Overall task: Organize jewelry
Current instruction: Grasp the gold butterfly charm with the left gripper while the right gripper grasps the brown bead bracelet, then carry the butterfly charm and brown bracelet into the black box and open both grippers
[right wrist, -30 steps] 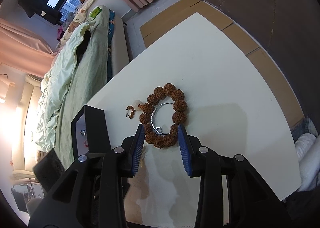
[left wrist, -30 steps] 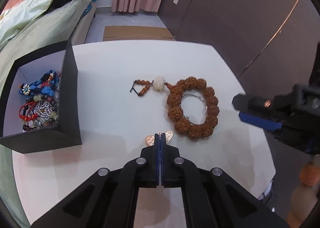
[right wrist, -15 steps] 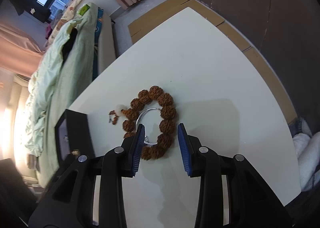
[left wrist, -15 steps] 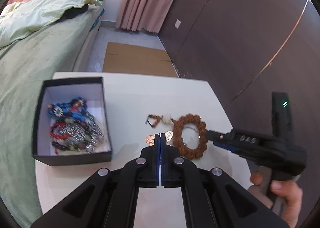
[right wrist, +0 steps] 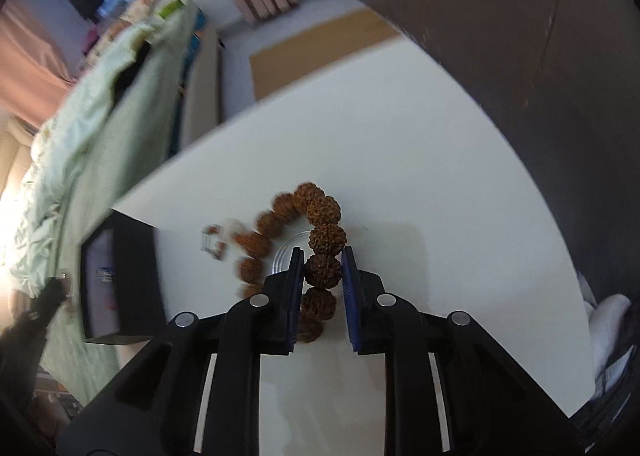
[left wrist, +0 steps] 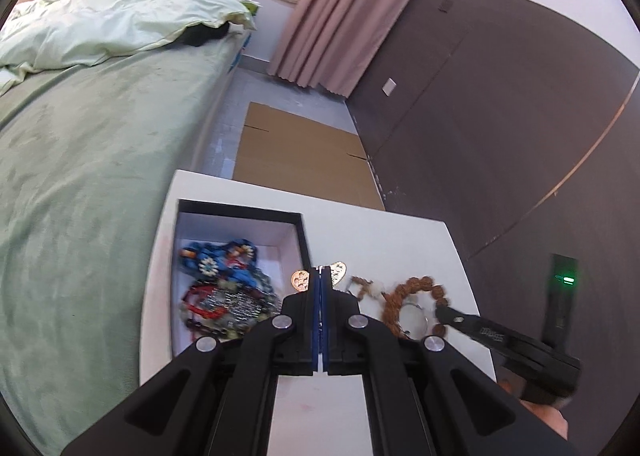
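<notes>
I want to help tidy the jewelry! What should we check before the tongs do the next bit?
1. Left tongs shut on the gold butterfly charm: ok.
2. Black box open, with room inside: ok.
3. Charm over the box: not ok, it shows beside the box's right wall.
4. Right tongs around a bead of the brown bead bracelet, closing in: ok.
5. Silver ring inside the bracelet staying out of the grip: cannot tell.
</notes>
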The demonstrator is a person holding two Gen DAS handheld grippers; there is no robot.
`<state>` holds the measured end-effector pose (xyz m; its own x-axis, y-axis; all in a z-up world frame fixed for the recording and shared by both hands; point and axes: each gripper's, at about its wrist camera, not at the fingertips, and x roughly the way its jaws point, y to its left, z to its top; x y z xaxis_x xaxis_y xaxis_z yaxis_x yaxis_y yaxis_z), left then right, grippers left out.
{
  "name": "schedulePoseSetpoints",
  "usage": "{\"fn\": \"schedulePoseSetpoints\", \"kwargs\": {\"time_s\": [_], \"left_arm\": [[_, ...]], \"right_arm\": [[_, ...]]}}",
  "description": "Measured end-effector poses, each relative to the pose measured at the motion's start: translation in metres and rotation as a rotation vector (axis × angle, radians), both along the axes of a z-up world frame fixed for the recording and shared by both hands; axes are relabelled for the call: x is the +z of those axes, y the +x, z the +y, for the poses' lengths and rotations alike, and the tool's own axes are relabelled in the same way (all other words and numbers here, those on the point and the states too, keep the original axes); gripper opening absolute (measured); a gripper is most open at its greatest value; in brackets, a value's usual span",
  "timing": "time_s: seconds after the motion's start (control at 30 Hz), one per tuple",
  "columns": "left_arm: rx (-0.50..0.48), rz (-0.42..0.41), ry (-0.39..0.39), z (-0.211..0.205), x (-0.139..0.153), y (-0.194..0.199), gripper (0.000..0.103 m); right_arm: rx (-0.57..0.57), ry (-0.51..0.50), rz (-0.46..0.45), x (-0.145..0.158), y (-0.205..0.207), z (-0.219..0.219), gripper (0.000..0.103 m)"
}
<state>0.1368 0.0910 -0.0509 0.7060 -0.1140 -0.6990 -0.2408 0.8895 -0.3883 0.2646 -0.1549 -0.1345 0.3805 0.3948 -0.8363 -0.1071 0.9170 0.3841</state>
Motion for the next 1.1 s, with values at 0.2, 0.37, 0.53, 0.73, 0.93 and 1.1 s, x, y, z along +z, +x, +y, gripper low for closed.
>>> {"fn": "schedulePoseSetpoints", "kwargs": {"time_s": [0.2, 0.37, 0.53, 0.73, 0.93, 1.1], "left_arm": [[0.017, -0.002, -0.032, 0.012, 0.000, -0.005, 0.000], [0.031, -0.017, -0.067, 0.020, 0.000, -0.004, 0.000], [0.080, -0.013, -0.162, 0.043, -0.002, -0.008, 0.017], [0.135, -0.069, -0.155, 0.065, 0.017, -0.024, 0.047], [0.170, -0.077, -0.139, 0.080, 0.025, -0.036, 0.055], [0.193, -0.072, -0.152, 0.089, 0.025, -0.042, 0.055]], "right_arm": [[0.015, 0.107, -0.095, 0.030, -0.014, 0.006, 0.019], [0.022, 0.175, -0.147, 0.046, -0.021, 0.013, 0.019], [0.036, 0.248, -0.210, 0.066, -0.033, 0.017, 0.019], [0.094, 0.334, -0.313, 0.096, -0.049, 0.033, 0.019], [0.175, 0.421, -0.338, 0.110, -0.063, 0.060, 0.019], [0.217, 0.461, -0.352, 0.116, -0.072, 0.080, 0.019]]}}
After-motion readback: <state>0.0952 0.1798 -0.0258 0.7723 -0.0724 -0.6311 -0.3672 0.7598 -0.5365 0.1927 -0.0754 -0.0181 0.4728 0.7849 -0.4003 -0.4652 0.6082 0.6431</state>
